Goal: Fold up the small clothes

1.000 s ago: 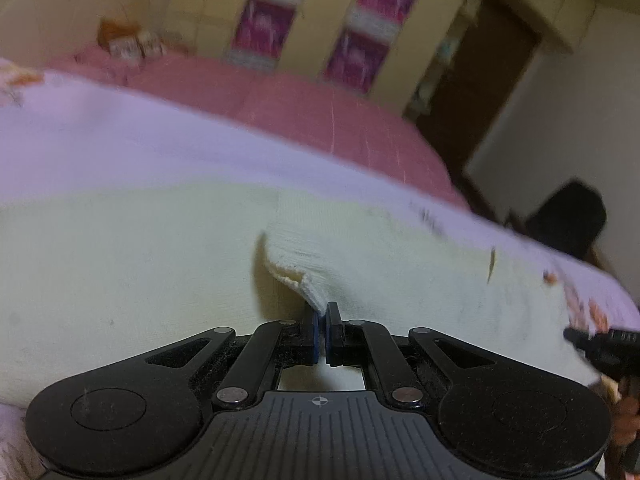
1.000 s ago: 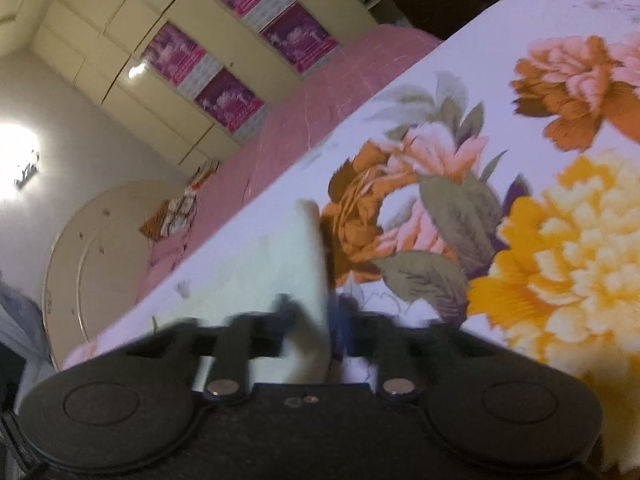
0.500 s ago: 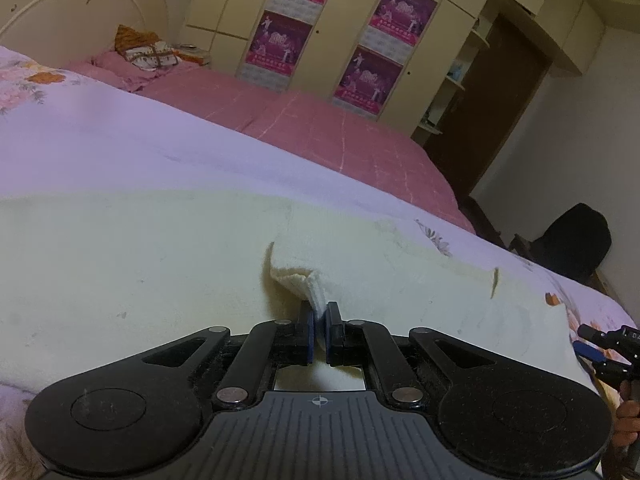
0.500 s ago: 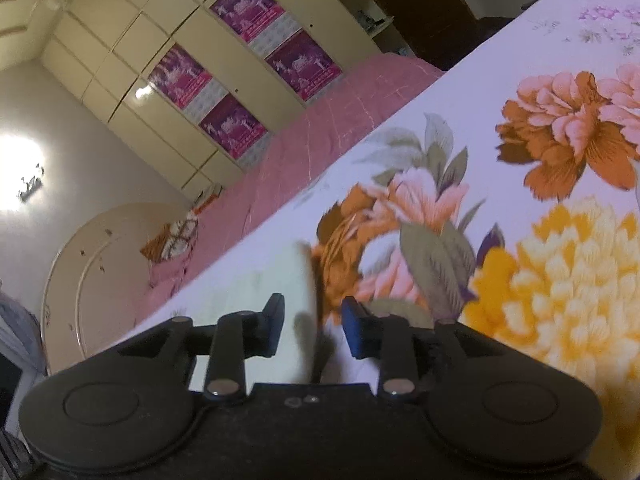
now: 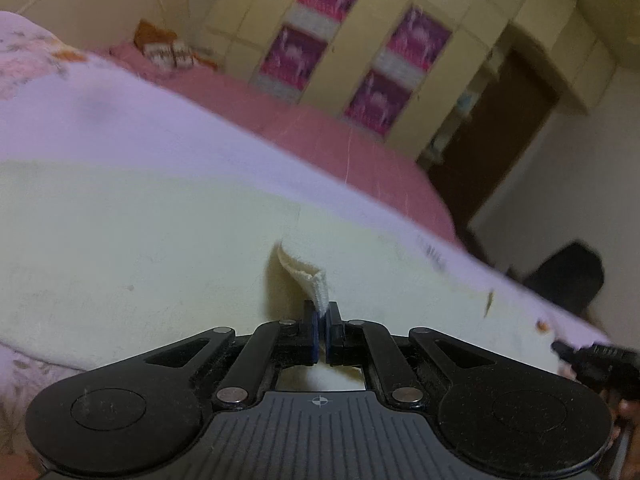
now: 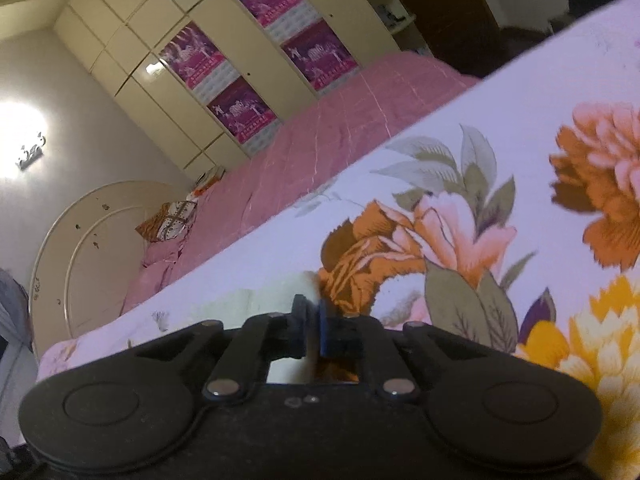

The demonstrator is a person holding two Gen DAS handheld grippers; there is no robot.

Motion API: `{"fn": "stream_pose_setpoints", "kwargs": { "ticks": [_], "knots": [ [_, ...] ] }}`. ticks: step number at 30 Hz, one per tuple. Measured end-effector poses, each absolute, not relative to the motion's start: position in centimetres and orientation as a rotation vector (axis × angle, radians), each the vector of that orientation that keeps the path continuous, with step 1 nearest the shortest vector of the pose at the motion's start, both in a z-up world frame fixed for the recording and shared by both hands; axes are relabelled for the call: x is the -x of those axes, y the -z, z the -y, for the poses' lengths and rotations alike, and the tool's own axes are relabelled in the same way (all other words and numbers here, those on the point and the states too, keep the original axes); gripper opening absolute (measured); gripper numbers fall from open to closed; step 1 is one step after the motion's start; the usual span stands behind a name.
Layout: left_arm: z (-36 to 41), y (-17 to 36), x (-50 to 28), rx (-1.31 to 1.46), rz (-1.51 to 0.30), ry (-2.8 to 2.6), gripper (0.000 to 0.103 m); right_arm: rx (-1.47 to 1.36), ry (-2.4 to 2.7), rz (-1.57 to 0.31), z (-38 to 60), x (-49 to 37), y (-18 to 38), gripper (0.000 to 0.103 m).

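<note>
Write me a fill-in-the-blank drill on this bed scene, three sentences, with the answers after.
1. The left gripper is shut on a corner of the ____-coloured garment.
2. The garment lies on a bedsheet printed with ____.
3. The cupboard doors behind the pink bedspread carry ____ posters.

Missing words: cream; flowers; four

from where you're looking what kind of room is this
Most likely a bedroom: a bed under a pink quilt, a floral sheet spread in front, and a cream wardrobe wall with posters on its doors.
</note>
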State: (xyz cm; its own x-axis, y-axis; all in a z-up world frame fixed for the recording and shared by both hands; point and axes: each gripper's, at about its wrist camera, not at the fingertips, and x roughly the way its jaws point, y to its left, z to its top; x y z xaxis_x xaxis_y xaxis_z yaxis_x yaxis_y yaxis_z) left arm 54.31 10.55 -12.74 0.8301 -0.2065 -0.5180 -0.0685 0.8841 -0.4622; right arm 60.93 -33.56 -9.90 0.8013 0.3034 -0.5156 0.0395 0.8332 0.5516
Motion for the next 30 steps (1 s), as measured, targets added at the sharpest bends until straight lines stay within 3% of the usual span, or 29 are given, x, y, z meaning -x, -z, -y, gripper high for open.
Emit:
{"fn": "stream_pose_setpoints", "kwargs": {
  "ticks": [8,10,12,13,15,19,20,22,25,30],
  "knots": [
    [-10.2,14.4,-53.0,0.48,-0.62,0.04,0.003,-0.524,-0.109,-0.678,32.9,-61.5,10.3,0.005],
    [-10.7,14.1,-52.9,0.495,-0.625,0.031,0.003,-0.538,-0.105,-0.675,33.2,-61.1,9.9,0.02],
    [-11.3,13.7,-52.2,0.496,-0.6,0.008,0.013,-0.518,-0.092,-0.637,33.3,-59.9,9.0,0.03],
    [-11.4,13.4,-52.0,0.482,-0.587,-0.01,0.027,-0.499,-0.092,-0.625,33.4,-59.2,8.6,0.029],
    [-11.5,12.4,-51.9,0.452,-0.556,-0.017,0.029,-0.484,-0.125,-0.617,33.4,-57.8,7.9,0.022],
    [-8.4,11.3,-53.9,0.348,-0.563,0.079,0.032,-0.409,-0.193,-0.596,32.1,-54.7,6.7,0.019],
    [-7.3,11.5,-54.7,0.304,-0.597,0.103,0.042,-0.391,-0.215,-0.602,31.5,-54.2,6.7,0.019],
    [-5.4,12.8,-55.9,0.194,-0.661,0.098,0.052,-0.307,-0.256,-0.635,30.0,-53.5,7.0,0.019],
    [-4.8,12.9,-55.8,0.114,-0.644,0.103,0.052,-0.139,-0.271,-0.74,28.0,-53.0,8.8,0.021],
    [-3.4,11.3,-56.4,0.101,-0.581,0.114,0.054,-0.152,-0.281,-0.661,29.0,-52.7,6.9,0.021]
  ]
}}
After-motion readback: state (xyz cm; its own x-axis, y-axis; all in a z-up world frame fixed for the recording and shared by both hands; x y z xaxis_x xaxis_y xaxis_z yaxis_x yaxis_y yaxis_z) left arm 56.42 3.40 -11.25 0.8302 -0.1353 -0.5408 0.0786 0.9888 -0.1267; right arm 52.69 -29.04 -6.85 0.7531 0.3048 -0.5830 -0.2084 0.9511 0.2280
